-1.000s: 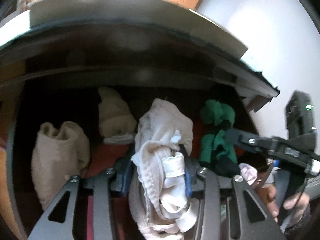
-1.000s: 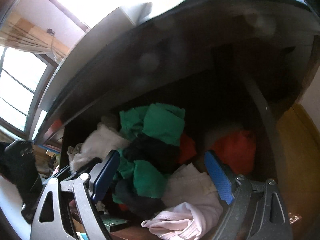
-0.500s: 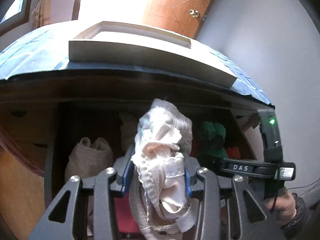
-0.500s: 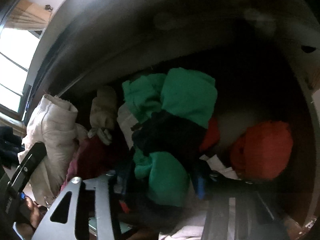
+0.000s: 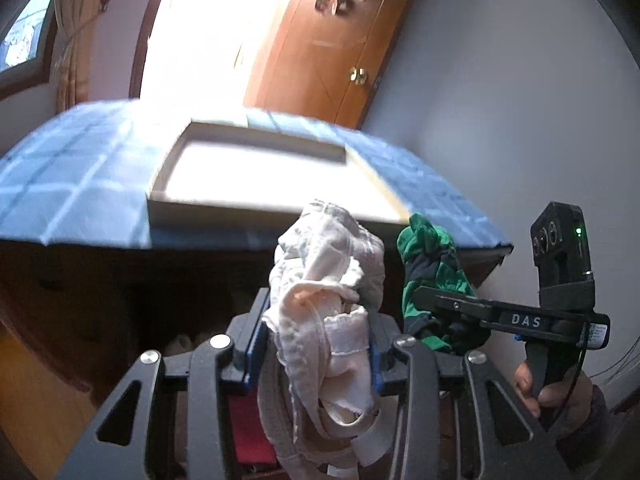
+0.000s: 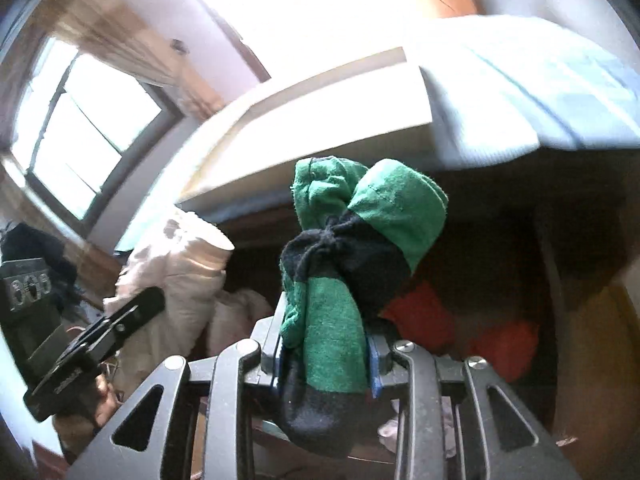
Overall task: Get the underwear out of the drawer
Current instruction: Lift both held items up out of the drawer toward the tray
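The left tongs (image 5: 314, 354) clench a cream bundle (image 5: 324, 300) raised above the dark drawer (image 5: 120, 300). Beside it, the right tongs (image 6: 324, 354), whose jaws have just been closing, grip a green-and-black bundle (image 6: 352, 240) over red clothes (image 6: 504, 348).

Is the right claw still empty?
No, the right claw is clamped on a green and black garment, which sticks up between its blue pads above the drawer.
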Demonstrator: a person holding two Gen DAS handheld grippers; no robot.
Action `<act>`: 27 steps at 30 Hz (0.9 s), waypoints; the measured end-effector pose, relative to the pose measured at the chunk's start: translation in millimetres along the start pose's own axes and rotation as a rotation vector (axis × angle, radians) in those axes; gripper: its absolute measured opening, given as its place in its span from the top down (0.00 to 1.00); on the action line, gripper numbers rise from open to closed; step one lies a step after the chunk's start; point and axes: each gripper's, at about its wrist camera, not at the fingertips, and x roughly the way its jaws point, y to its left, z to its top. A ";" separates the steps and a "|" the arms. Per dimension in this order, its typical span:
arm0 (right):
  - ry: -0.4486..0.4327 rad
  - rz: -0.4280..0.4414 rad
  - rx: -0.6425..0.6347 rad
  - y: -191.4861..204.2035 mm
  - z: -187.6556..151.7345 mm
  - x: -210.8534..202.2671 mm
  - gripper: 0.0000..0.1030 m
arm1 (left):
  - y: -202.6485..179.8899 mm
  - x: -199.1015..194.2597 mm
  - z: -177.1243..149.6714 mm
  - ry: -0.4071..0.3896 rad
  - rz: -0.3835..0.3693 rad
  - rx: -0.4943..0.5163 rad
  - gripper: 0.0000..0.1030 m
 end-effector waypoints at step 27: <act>-0.056 -0.072 -0.192 71.2 194.0 123.6 0.68 | 75.0 118.4 171.5 -0.165 0.253 -0.071 0.61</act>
